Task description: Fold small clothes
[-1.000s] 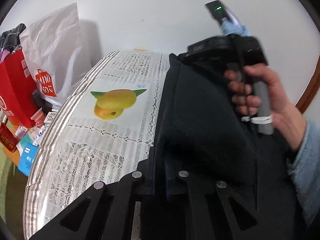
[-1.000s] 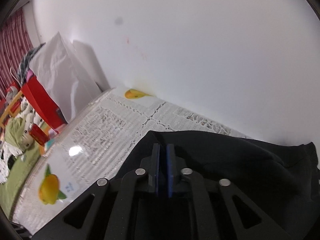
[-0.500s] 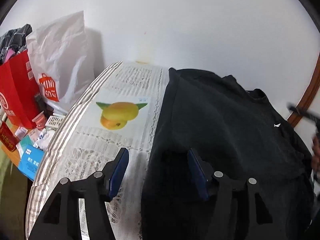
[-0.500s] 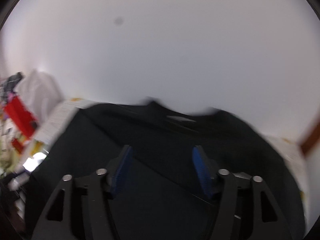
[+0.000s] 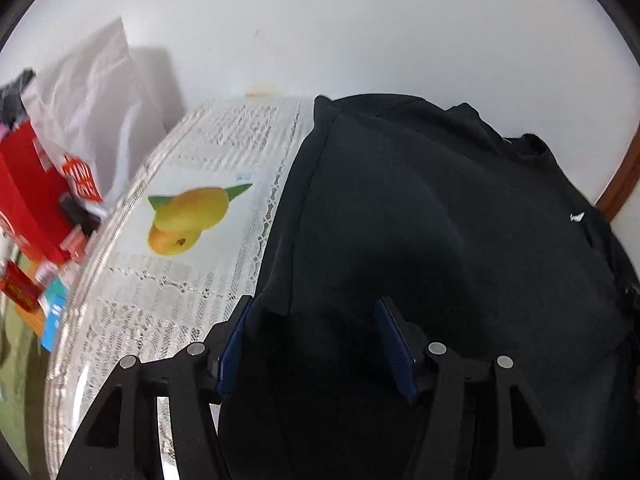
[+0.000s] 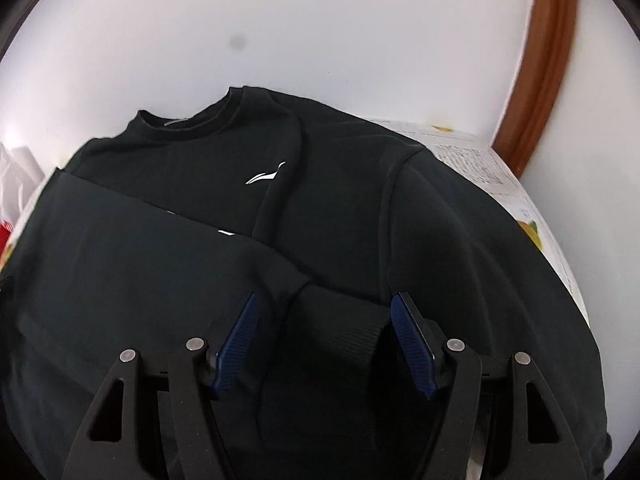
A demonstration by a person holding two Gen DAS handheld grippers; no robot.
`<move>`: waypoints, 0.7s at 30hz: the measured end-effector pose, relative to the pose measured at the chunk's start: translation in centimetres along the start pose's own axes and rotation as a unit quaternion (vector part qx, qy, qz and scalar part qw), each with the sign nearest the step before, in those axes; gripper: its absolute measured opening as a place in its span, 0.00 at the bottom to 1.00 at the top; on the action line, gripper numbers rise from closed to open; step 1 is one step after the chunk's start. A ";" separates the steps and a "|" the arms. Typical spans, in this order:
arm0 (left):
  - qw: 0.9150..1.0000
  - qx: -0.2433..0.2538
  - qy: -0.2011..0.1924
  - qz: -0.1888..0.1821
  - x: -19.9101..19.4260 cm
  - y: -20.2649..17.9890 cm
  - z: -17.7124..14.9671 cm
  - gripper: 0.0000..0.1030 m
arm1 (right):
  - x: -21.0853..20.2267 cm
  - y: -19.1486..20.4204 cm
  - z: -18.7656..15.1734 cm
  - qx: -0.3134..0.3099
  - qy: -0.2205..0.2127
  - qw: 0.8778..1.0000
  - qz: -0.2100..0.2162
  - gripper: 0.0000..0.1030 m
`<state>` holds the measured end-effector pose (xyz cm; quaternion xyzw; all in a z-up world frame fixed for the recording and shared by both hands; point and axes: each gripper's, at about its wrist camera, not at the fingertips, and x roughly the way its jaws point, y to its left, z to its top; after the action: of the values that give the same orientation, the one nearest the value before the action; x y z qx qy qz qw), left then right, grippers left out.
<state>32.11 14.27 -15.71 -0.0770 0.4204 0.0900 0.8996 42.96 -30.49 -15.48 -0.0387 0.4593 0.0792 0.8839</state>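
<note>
A black sweatshirt (image 6: 340,208) with a small white logo (image 6: 266,174) lies on the table, its left side folded over the chest. Its ribbed cuff (image 6: 344,336) lies between the blue pads of my right gripper (image 6: 324,332), which is open just above the cloth. In the left wrist view the sweatshirt (image 5: 440,220) covers the right half of the table. My left gripper (image 5: 312,332) is open over its left edge, with nothing between the pads.
A white lace tablecloth with a mango print (image 5: 188,216) covers the table. A white bag (image 5: 92,104), a red bag (image 5: 28,196) and small boxes stand off the left edge. A white wall is behind, with a brown wooden frame (image 6: 536,64) at right.
Both grippers were shut on the sweatshirt a second ago; they have let it go and opened. The right gripper has swung right and now faces the collar. The folded side lies flat.
</note>
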 end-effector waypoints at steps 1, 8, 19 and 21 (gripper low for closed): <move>1.000 0.005 0.000 0.001 0.0 -0.1 -0.1 0.57 | 0.5 0.2 0.3 -0.011 0.002 1.000 0.001 0.61; 1.000 0.000 -0.011 0.002 -0.1 0.2 -0.5 0.59 | 1.4 1.3 1.0 -0.065 0.004 0.998 0.026 0.12; 1.000 -0.006 -0.002 0.003 0.1 0.6 -0.8 0.67 | -0.6 -1.3 0.1 0.010 0.004 0.999 0.035 0.35; 1.000 0.004 0.008 0.009 -0.1 0.2 -0.9 0.67 | -4.2 -2.8 -1.5 0.024 -0.023 0.999 0.034 0.35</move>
<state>31.30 14.28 -16.25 -0.0707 0.4288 0.0957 0.8955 39.84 -33.91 -12.94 -0.0003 0.4417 0.0992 0.8916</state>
